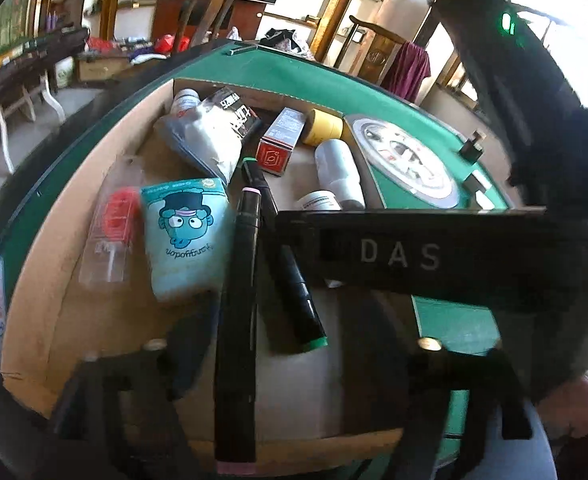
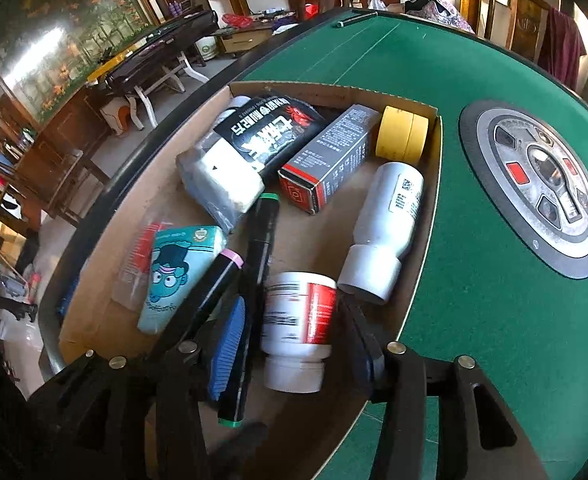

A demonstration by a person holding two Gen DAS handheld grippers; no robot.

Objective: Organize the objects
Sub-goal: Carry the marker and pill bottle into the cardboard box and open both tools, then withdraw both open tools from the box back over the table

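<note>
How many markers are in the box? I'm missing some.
2, lying side by side mid-box: a pink-capped marker beside the blue packet, and a green-capped marker alongside it. Others could be hidden underneath.

Cardboard box (image 2: 434, 184) crowded — green tabletop (image 2: 474, 60) bare

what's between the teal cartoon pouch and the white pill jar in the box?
Two black markers, side by side: the pink-capped marker beside the teal cartoon pouch, the green-capped marker nearer the white pill jar. The right wrist view shows it best.
</note>
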